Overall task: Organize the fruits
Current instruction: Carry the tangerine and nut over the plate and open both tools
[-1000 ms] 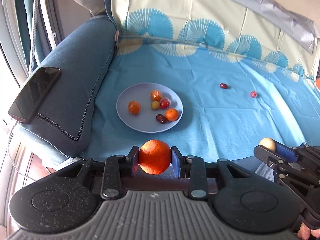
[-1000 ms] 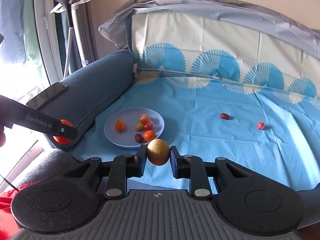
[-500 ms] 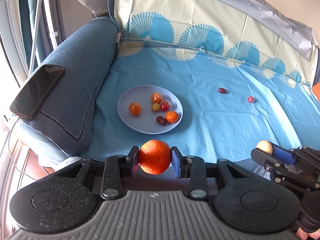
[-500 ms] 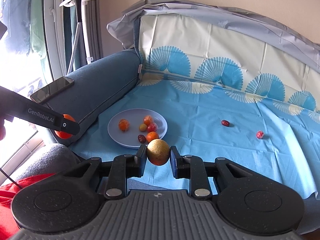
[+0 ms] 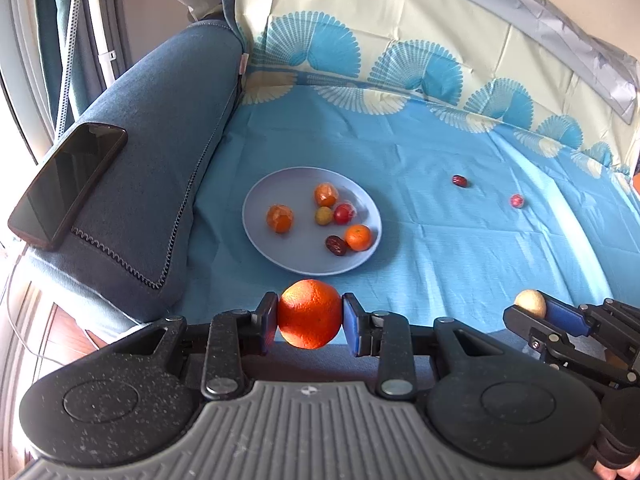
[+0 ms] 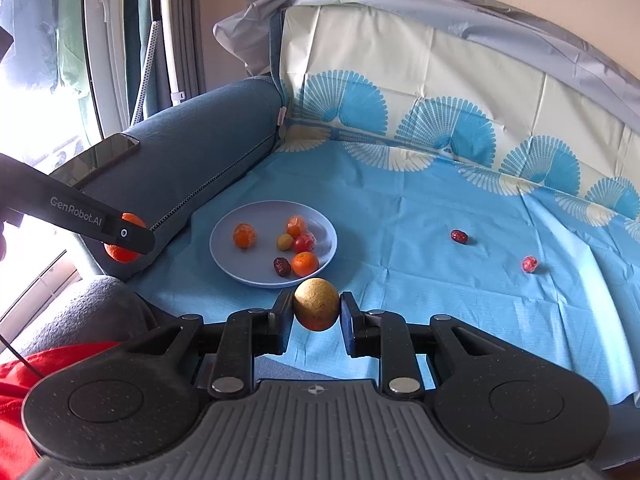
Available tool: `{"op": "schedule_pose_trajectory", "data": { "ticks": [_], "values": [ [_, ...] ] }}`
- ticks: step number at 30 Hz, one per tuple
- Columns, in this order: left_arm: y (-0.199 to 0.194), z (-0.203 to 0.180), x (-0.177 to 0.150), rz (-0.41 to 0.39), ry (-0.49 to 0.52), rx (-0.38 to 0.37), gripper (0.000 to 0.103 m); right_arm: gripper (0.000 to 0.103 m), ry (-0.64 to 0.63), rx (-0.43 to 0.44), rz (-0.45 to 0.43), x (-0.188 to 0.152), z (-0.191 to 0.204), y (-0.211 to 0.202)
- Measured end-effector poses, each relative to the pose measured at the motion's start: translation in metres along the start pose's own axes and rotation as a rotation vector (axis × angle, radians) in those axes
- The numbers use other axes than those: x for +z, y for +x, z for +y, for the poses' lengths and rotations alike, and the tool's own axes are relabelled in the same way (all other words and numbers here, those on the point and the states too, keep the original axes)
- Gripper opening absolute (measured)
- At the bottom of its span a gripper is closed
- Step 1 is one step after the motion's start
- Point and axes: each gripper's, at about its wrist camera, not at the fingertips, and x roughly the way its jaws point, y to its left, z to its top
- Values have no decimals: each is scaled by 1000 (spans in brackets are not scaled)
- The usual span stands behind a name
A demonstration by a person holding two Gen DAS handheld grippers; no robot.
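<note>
two grippers are up over the near edge of the blue cloth (image 5: 460, 248), and we have a fruit in each. our left gripper (image 5: 310, 320) has its jaws drawn in against the sides of a bright orange (image 5: 310, 314), which sits squarely between the pads, clear of the cloth. our right gripper (image 6: 316, 312) is pinched as narrow as it goes on a yellowish round fruit (image 6: 316, 304), also held in the air. in the left wrist view we see the right gripper low at the right edge with that pale fruit at its tip; in the right wrist view the left gripper comes in from the left with the orange behind its finger.

just beyond both grippers lies a pale blue plate (image 5: 280, 256) on the cloth, beside the dark blue sofa arm (image 5: 160, 128). six small fruits rest on it: three small oranges, a yellow-green one, a red one and a dark date (image 5: 335, 245). farther right on the cloth, well apart from the plate, we see another dark date (image 5: 459, 181) and a small red fruit (image 5: 516, 201). a phone (image 5: 66, 184) lies flat on the sofa arm.
</note>
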Motion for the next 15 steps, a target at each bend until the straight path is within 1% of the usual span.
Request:
{"op": "schedule_pose_trajectory", "data": {
  "ticks": [8,15],
  "values": [
    [41,6,36,31,22,31,38,26,-24,30,48,16,5,47],
    [93,12,63,77,18,20,38,26,-25,65,90,32,15,101]
  ]
}}
